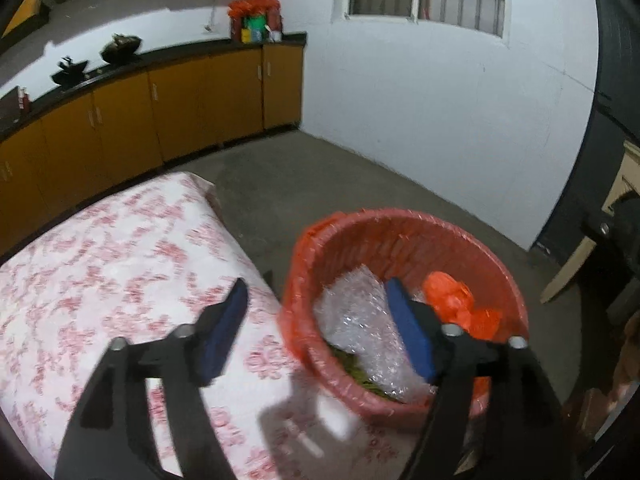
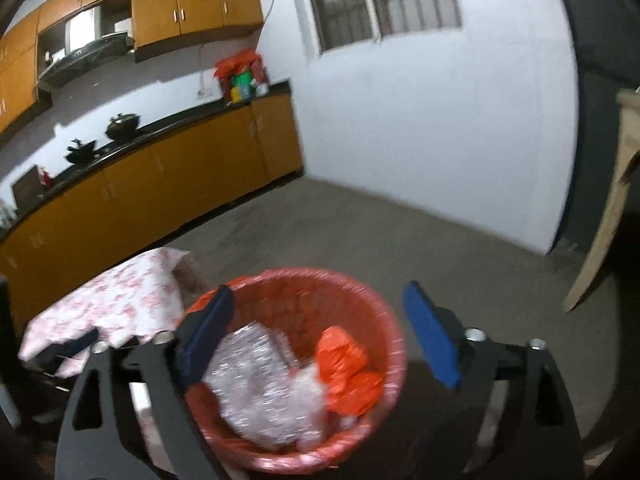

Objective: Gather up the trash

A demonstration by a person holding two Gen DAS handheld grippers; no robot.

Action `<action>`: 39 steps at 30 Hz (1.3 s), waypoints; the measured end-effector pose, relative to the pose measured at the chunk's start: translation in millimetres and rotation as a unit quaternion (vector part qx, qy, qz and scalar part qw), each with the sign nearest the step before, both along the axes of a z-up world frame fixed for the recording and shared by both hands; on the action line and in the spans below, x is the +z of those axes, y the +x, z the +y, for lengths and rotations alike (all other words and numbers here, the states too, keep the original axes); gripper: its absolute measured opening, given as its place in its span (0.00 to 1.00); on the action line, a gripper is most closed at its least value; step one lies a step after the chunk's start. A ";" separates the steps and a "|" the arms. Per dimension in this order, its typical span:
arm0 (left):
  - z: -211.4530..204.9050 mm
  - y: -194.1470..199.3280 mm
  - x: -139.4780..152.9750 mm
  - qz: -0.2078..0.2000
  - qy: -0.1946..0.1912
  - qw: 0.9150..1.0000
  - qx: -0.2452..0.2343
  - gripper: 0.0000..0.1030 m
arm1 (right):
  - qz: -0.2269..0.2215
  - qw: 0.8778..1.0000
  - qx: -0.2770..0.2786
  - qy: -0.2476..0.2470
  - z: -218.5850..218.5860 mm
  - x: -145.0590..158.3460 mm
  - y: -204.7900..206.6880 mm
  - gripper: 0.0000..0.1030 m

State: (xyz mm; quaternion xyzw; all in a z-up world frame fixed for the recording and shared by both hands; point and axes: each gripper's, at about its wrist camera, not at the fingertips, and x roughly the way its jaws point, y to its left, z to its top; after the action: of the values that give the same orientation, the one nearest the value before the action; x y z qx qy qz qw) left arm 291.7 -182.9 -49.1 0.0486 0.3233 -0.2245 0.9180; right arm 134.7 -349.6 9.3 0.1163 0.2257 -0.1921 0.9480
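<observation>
A red trash basket lined with a red plastic bag stands on the floor beside the table; it also shows in the right wrist view. Inside lie clear bubble wrap and a crumpled orange plastic bag. My left gripper is open and empty, straddling the basket's left rim, one finger over the table and one over the basket. My right gripper is open and empty, held above the basket's mouth.
A table with a pink floral cloth stands left of the basket. Orange cabinets with a dark counter line the far left wall. A white wall with a barred window is behind. A wooden board leans at the right.
</observation>
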 end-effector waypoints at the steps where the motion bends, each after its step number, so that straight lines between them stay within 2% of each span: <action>1: 6.4 -5.0 5.2 -0.010 -0.001 1.000 0.007 0.79 | -0.006 1.000 -0.015 -0.021 4.0 3.9 -7.8 0.94; 4: 24.0 -22.6 21.7 -0.042 -0.001 0.999 0.024 0.92 | -0.028 0.998 -0.036 -0.049 12.6 13.6 -31.8 0.98; 6: 35.9 -35.2 32.4 -0.060 0.002 0.997 0.040 0.96 | -0.038 0.996 -0.043 -0.062 18.6 21.3 -46.5 0.98; 11: 71.7 -73.0 58.0 -0.097 0.004 0.992 0.077 0.96 | -0.039 0.990 -0.051 -0.128 45.6 36.0 -72.7 0.98; 13: 86.6 -89.2 65.3 -0.109 0.009 0.990 0.093 0.96 | -0.041 0.989 -0.044 -0.137 53.5 39.2 -78.7 0.98; 21: 138.6 -141.7 78.2 -0.119 0.000 0.981 0.150 0.96 | -0.050 0.990 0.006 -0.129 85.9 42.3 -103.0 0.98; 25: 153.6 -163.9 82.0 -0.129 0.005 0.978 0.164 0.96 | -0.054 0.990 0.021 -0.131 100.5 40.4 -113.4 0.98; 39: 172.7 -212.7 76.2 -0.135 0.011 0.975 0.174 0.96 | -0.053 0.988 0.061 -0.129 134.3 31.9 -138.8 0.98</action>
State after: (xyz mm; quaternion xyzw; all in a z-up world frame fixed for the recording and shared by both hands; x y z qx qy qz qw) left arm 79.0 -10.2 27.1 0.0321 0.2025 -0.0494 0.9775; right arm -4.1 -215.3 41.1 -0.0109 0.1549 -0.1551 0.9756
